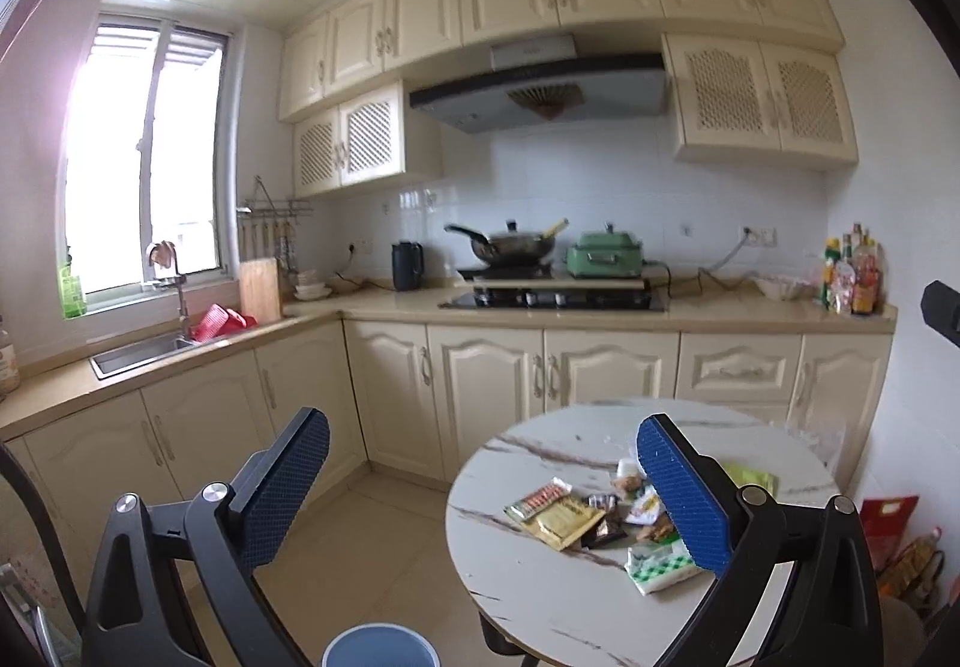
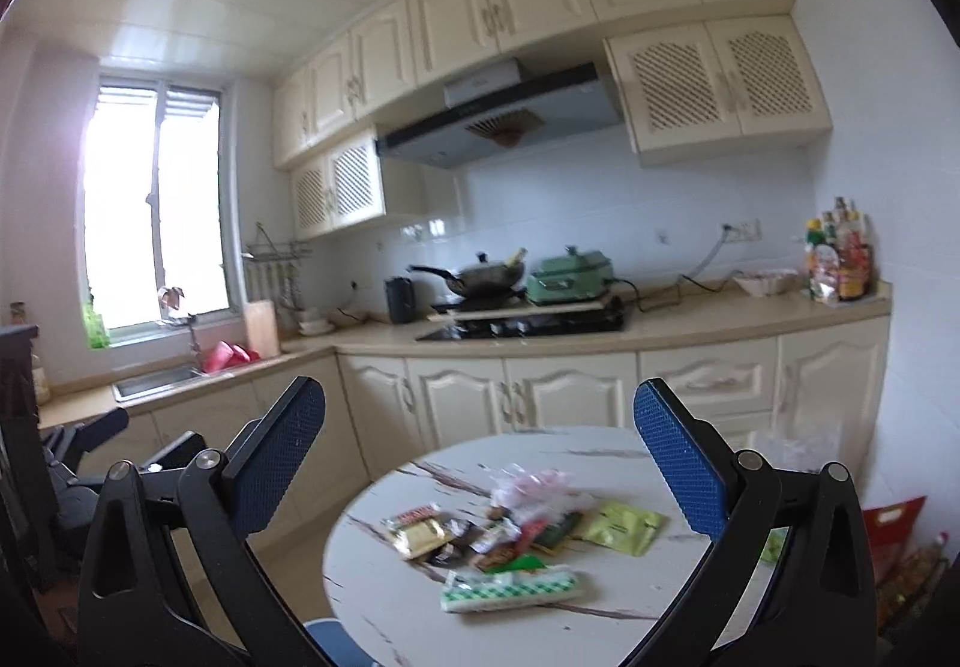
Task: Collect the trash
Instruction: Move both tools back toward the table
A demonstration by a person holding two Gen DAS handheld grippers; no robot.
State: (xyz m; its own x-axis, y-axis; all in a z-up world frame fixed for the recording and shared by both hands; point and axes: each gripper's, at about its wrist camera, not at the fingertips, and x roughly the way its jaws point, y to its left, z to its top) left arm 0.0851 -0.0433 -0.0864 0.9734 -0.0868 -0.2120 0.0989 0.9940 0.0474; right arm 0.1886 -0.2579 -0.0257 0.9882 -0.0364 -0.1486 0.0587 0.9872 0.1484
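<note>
The left tool (image 1: 483, 463) hangs nearest, its blue pads spread wide with nothing between them. Low between them, beside the round marbled surface (image 1: 540, 565), shows the rim of a blue bin (image 1: 381, 644). On the surface lies the trash in a loose heap: a gold packet (image 1: 561, 520), small dark wrappers (image 1: 603, 529), then a green-checked packet (image 1: 663, 568) and a yellow-green pouch (image 1: 750, 478) partly hidden behind the right pad. The right tool (image 2: 480, 427) is likewise spread and empty, facing the same heap (image 2: 516, 535), with a crumpled clear bag (image 2: 534, 490) on top of it. Behind stand the sink (image 1: 141, 355), stove (image 1: 552, 298) and wok (image 1: 510, 244).
</note>
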